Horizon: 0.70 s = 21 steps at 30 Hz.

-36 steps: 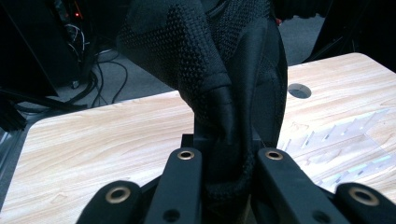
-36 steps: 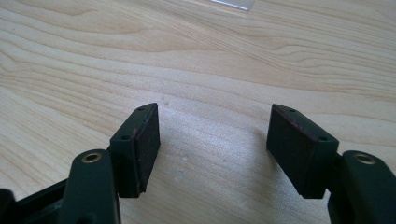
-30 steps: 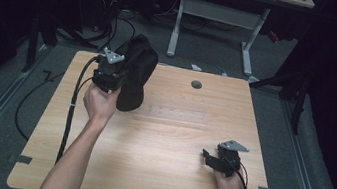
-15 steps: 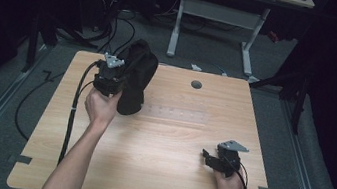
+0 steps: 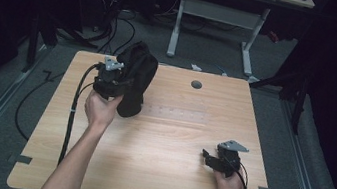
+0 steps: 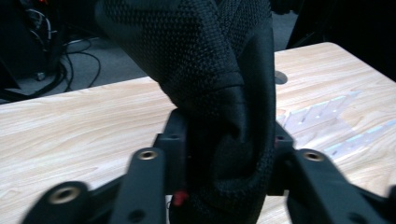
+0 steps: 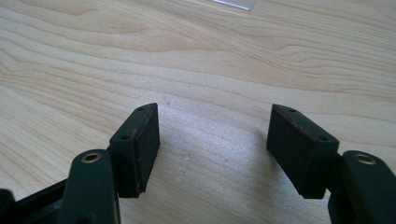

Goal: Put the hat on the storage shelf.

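Your left gripper (image 5: 116,82) sits at the far left of the table (image 5: 159,174), right against the black bag (image 5: 134,77), which stands there near the far edge. In the left gripper view the bag's (image 6: 219,93) woven fabric bulges between the two jaws; they have just been opening, and the fold looks to touch both pads (image 6: 176,149), though you cannot tell for sure whether they press on it or merely flank it. No brand, label or writing can be read on the bag; its weave is plain black, and its top is cut off by the frame in that view. A small red spot shows low beside the left pad, too small to make out. Your left hand (image 5: 100,110) grips the tool from the near side, hiding most of its body, and the cable (image 5: 73,110) trails back along your forearm.

To the right of the bag, a round grey grommet (image 5: 196,84) lies in the tabletop near the far edge, and faint pale strips on the wood beside the bag are too dim to read.

At the near right, your right gripper (image 5: 208,159) rests low over bare wood, well apart from the bag. In the right gripper view its jaws are spread wide with nothing between the pads (image 7: 147,149). Your right hand (image 5: 229,182) is partly cut off by the bottom edge.
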Available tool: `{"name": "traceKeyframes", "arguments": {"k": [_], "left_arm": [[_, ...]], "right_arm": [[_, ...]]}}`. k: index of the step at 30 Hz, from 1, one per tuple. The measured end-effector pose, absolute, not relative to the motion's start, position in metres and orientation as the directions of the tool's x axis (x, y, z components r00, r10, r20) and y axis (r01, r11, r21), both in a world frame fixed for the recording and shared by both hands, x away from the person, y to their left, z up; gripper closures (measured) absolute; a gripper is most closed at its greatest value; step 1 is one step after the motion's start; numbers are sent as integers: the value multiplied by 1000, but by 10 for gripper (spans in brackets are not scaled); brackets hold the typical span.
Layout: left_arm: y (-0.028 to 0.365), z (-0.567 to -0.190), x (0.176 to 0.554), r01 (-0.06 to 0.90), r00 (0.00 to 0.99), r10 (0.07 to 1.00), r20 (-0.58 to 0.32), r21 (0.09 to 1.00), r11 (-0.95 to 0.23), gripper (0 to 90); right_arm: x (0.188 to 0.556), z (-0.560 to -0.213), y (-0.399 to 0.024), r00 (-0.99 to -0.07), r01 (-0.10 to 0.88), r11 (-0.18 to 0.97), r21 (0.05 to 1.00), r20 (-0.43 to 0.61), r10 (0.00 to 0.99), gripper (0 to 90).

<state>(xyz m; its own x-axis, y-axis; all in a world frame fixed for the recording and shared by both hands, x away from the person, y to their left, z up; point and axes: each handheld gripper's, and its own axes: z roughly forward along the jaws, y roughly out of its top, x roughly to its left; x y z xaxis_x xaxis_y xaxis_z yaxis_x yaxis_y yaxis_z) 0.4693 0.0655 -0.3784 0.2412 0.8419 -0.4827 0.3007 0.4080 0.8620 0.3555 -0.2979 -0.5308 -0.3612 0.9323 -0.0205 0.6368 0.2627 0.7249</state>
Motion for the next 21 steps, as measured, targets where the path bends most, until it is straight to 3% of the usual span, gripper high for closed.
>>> {"name": "traceKeyframes", "arguments": {"k": [9, 14, 21], "left_arm": [[70, -371, 462, 321, 297, 797, -525, 842, 435, 339], [71, -369, 457, 321, 310, 798, -517, 847, 424, 261], [74, -366, 448, 328, 337, 785, -520, 847, 420, 240]], "right_arm": [[356, -531, -298, -362, 637, 262, 725, -20, 932, 347], [356, -531, -298, -361, 638, 261, 725, -18, 932, 347], [356, -531, -298, -361, 638, 261, 725, -18, 932, 347]]}}
